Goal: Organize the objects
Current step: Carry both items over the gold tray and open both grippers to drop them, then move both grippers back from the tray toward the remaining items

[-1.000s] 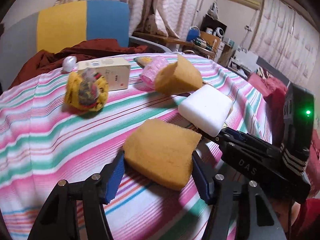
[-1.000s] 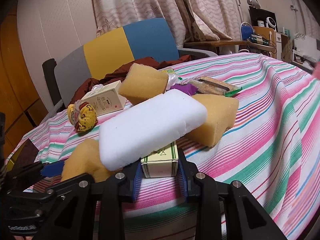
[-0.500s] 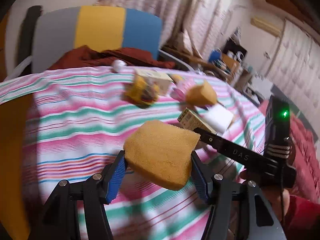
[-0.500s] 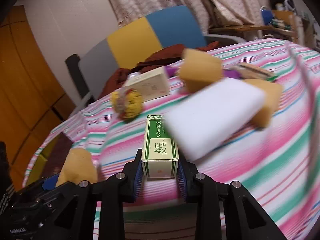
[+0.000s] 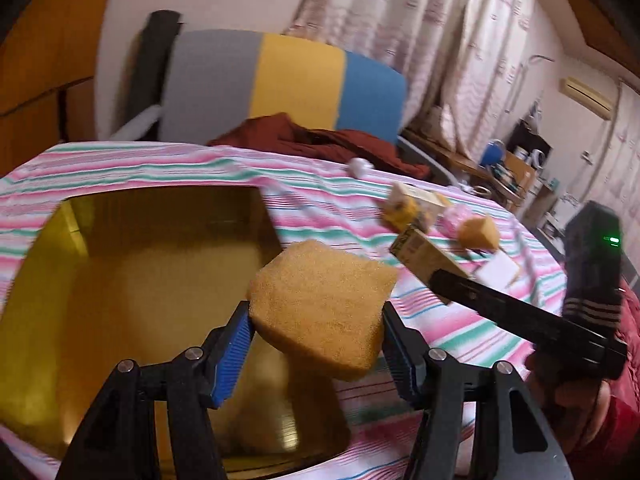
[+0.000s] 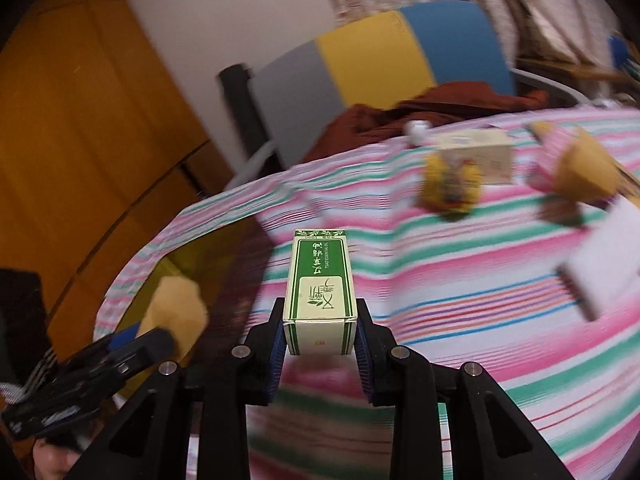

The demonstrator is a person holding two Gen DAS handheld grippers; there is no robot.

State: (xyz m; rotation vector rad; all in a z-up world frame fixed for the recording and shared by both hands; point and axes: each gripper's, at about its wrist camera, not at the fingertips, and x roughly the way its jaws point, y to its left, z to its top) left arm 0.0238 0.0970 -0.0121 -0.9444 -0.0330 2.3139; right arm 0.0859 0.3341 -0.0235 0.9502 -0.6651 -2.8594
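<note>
My left gripper (image 5: 316, 340) is shut on a tan sponge (image 5: 320, 308) and holds it over the near right edge of a golden box (image 5: 100, 280) that sits open on the striped table. My right gripper (image 6: 320, 344) is shut on a green and white carton (image 6: 320, 284), held above the striped cloth just right of the box. The right gripper with its carton (image 5: 420, 254) shows at the right of the left wrist view. The left gripper and its sponge (image 6: 176, 308) show at the lower left of the right wrist view.
On the table farther back lie a yellow mesh ball (image 6: 452, 188), a cream box (image 6: 480, 152), a pink roll (image 6: 556, 160), another tan sponge (image 6: 588, 172) and a white foam block (image 6: 604, 268). A chair (image 5: 288, 84) with red cloth stands behind.
Both grippers have lifted their objects and swung left. The sponge went from the table to over the golden box, and the carton came out from under the white block.
</note>
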